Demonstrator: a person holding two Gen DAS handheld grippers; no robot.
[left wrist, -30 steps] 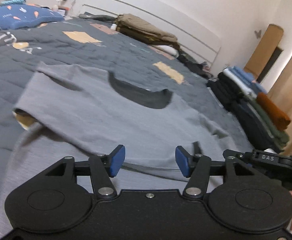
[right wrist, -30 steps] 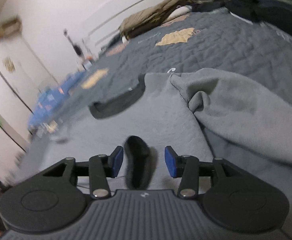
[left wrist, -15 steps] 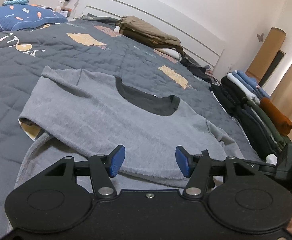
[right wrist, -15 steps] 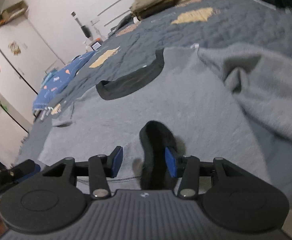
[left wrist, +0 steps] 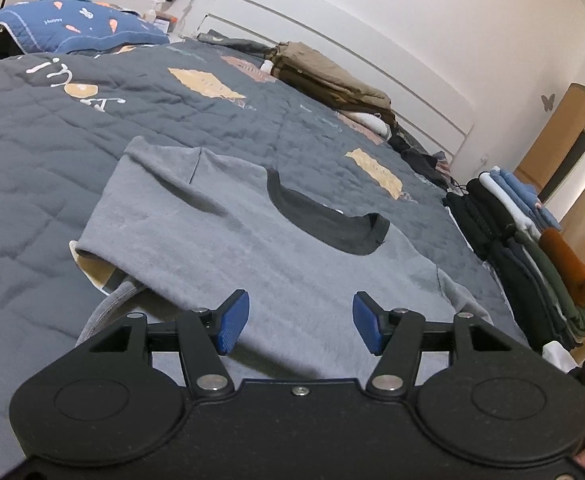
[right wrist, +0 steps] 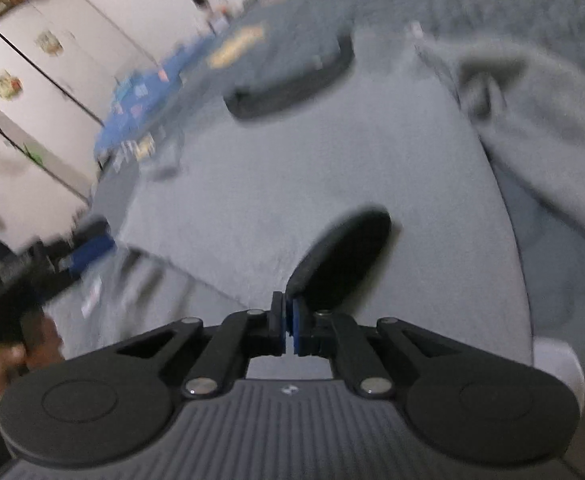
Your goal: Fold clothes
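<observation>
A grey sweatshirt with a dark collar lies flat on the quilted bedspread. My left gripper hovers open over its near hem, with nothing between the blue pads. In the blurred right wrist view the same sweatshirt fills the middle. My right gripper is closing to a tight pinch on the near edge of the black sleeve cuff, which lies on the sweatshirt's body. A bunched grey sleeve lies to the right. The left gripper shows blurred at far left, in a hand.
A stack of folded clothes lines the bed's right edge. A khaki pile sits by the headboard and a blue pillow at the far left. White wardrobe doors stand beyond the bed.
My right gripper has tipped downward and gone from open beside the black cuff to shut on its edge. The left gripper stayed open and drifted slightly over the hem.
</observation>
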